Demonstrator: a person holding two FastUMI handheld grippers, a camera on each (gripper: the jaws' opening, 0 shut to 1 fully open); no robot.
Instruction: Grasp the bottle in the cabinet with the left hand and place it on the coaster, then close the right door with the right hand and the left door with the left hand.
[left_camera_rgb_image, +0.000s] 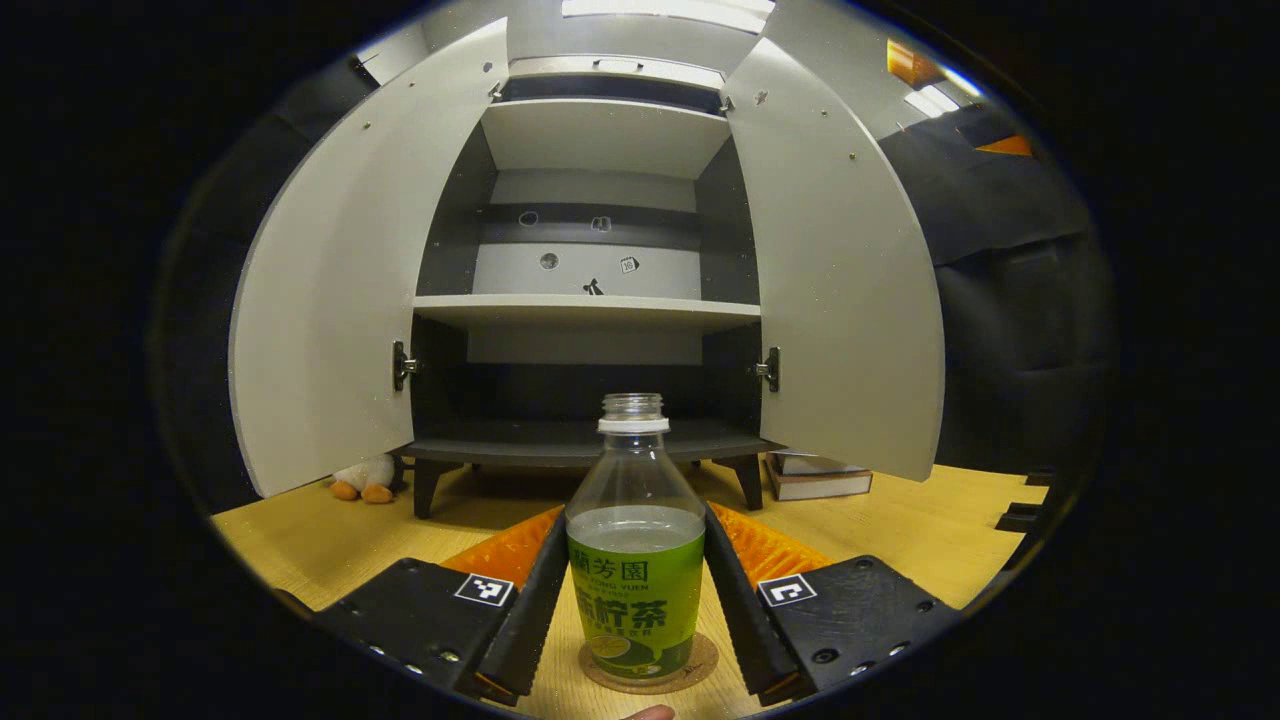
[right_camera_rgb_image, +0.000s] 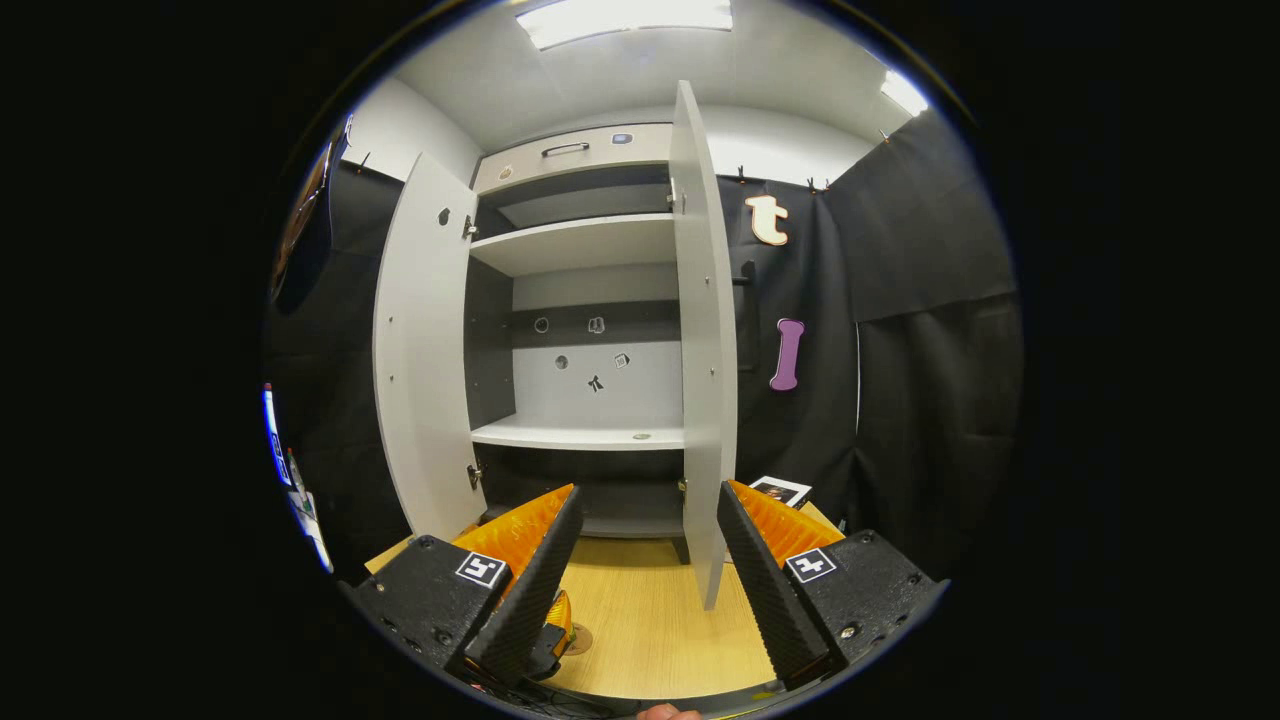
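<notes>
Left gripper (left_camera_rgb_image: 636, 590) I see clamped on the bottle (left_camera_rgb_image: 636, 560), which stands upright on the coaster (left_camera_rgb_image: 650, 668) between its fingers, apparently ready for release, while my right gripper (right_camera_rgb_image: 648, 590) hangs open, the right door (right_camera_rgb_image: 705, 400) just ahead for closing.

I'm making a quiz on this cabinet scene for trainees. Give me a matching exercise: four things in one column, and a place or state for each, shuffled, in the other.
Things:
1. bottle
2. books
3. plush toy
4. right door

Places or states:
A. lying on the table by the left door's lower corner
B. swung open
C. standing on the coaster, between the left claw's fingers
D. stacked on the table beside the cabinet's leg

Pairs: 1-C, 2-D, 3-A, 4-B
</notes>
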